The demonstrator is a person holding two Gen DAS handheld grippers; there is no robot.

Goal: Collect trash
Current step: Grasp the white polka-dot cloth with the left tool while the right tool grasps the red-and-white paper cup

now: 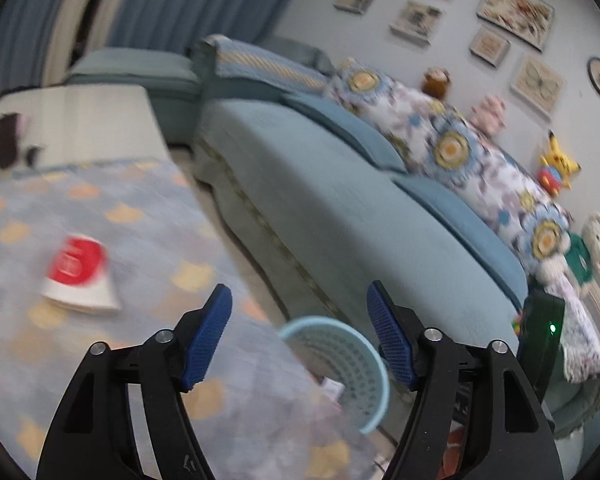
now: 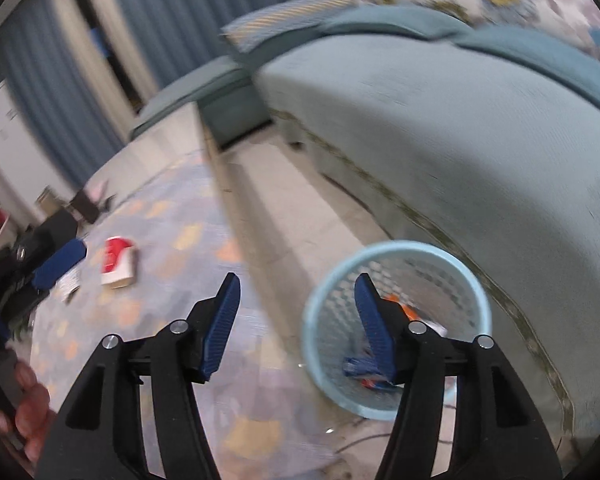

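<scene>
Both tools, left [image 1: 298, 334] and right [image 2: 296, 326], released, empty; light-blue wastebasket [image 2: 396, 248] beside worktop edge holds wrappers; red-and-white carton [image 2: 118, 262] awaits collection.

Crumpled red-and-white paper cup [image 2: 118, 262] lies on its side on the patterned cloth, far left. Pale blue plastic mesh bin [image 2: 396, 320] stands upright on the floor, right, with orange and blue wrappers [image 2: 364, 366] inside.

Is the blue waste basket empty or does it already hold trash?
Not empty: the blue waste basket stands upright holding orange and blue wrappers at its bottom.
</scene>
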